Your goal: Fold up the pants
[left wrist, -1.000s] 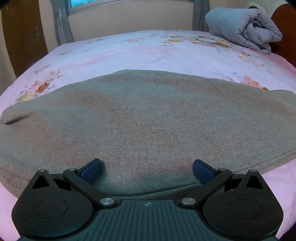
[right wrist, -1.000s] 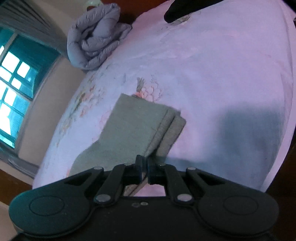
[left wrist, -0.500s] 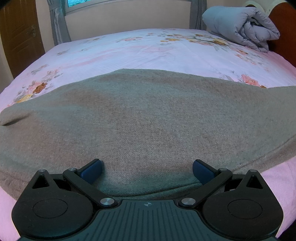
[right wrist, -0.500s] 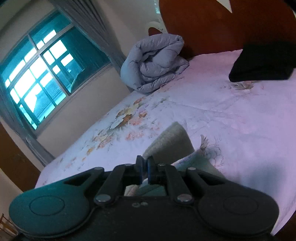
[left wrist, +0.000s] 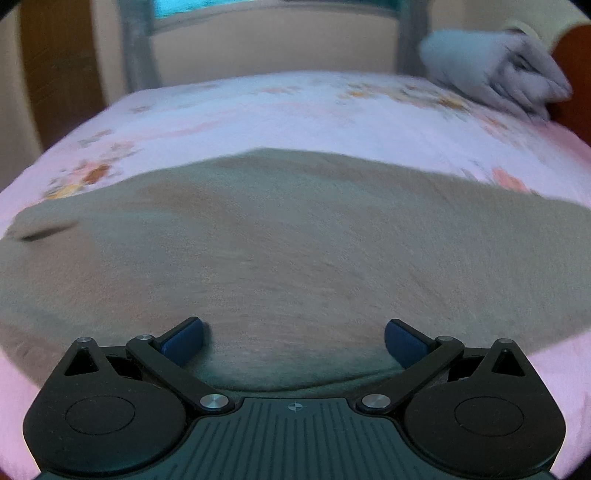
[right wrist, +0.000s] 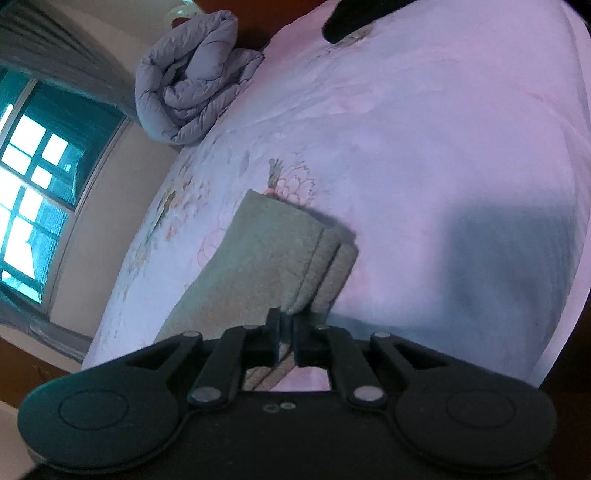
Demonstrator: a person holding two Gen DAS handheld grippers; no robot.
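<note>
**Tongs at both ends of the pants, ready for the next fold**

Tongs on the left (left wrist: pixel 293 338) are standing wide released, with their blue pads (left wrist: pixel 183 338) resting on the near edge of the grey-green, soft woven pants (left wrist: pixel 295 240). Nothing is being pinched between them. The right tongs (right wrist: pixel 285 334) are clenched together on the corner of the layered leg end of the same pants (right wrist: pixel 258 266), where several stacked hems are showing side by side.

The pants are lying flat across the pink floral bed sheet (left wrist: pixel 258 110), already doubled lengthwise as far as I can judge, and they are reaching close to the near side of the bed. A rolled grey-blue quilt (right wrist: pixel 192 77) is sitting far away by the dark wooden headboard, and a black folded cloth (right wrist: pixel 354 18) is lying near the far corner, both well apart from the work.

The step in hand seems to be carrying the leg end over toward the waist. To do this well, the right tongs should be keeping all layers together, because the hems are slightly staggered and the lowest one could slip out. The left tongs should be closing on the near edge, or pressing it down, before the right side is lifting. Otherwise the whole cloth may be sliding on the smooth sheet and the fold line will be crooked.
</note>
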